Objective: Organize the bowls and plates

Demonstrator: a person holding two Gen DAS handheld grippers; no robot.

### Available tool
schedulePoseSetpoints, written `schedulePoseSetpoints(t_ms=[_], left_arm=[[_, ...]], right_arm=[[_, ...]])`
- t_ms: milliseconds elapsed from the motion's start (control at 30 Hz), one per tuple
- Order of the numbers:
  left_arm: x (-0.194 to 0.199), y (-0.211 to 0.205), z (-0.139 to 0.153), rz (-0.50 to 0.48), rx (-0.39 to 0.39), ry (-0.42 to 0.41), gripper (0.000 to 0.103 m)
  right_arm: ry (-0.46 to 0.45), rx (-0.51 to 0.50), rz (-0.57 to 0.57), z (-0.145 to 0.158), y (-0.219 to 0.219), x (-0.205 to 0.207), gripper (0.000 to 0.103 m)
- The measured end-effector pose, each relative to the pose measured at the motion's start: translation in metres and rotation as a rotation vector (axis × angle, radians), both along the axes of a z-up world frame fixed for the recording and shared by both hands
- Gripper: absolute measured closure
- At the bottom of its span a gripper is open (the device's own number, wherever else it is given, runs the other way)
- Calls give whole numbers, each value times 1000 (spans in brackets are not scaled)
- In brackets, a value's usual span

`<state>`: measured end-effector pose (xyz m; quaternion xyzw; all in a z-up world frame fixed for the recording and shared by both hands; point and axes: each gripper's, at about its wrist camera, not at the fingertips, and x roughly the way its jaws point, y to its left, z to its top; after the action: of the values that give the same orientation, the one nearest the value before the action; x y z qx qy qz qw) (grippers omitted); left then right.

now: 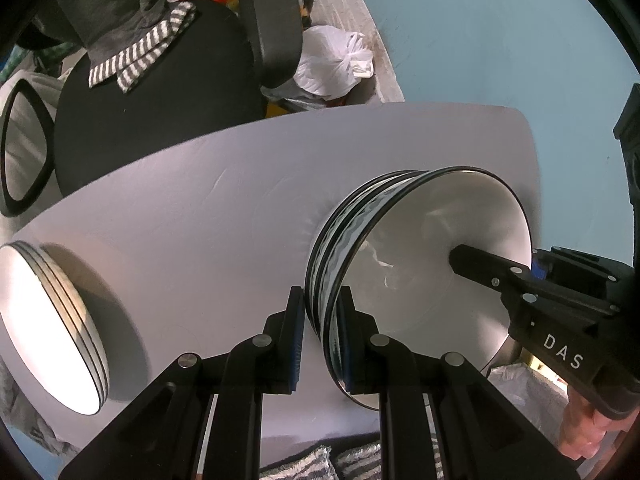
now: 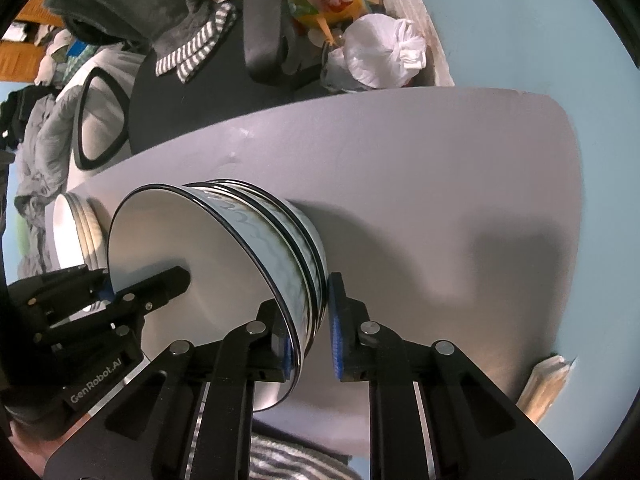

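Black fingers of the left tool [image 1: 320,320] sit closest, one on each side of the rim of the bowls [image 1: 420,280]. The right tool [image 2: 308,320] does the same on the other side of the rim. Both tools stand part way open around the rim; I cannot tell if the pads press on it.

Behind them is the big gray counter [image 1: 200,208] with round corners. It has lots of bare room in the middle and on the far right side. Past its far edge are a black chair [image 1: 160,100], a striped cloth [image 1: 140,56] on the seat and a tied white bag [image 1: 336,64] on the floor. The floor by the right edge is light blue.

The bowls are stacked, with wavy sides and dark rims, and sit on the counter near its front edge. A stack of plates [image 1: 48,328] is well apart, at the left edge.
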<state>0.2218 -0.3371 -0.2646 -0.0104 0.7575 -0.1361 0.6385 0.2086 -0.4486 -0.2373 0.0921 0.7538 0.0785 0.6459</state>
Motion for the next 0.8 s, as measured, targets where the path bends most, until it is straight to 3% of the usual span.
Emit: schedulePoseSetpoints(t_ms=[400,800], left_arm=[[-21,41,12,56,15,-17,88],[-43,107,37,157,30,-56,88]], right_arm=[[5,9,58,6,35,-12,89],[-25,15,146,24,101,-21,89]])
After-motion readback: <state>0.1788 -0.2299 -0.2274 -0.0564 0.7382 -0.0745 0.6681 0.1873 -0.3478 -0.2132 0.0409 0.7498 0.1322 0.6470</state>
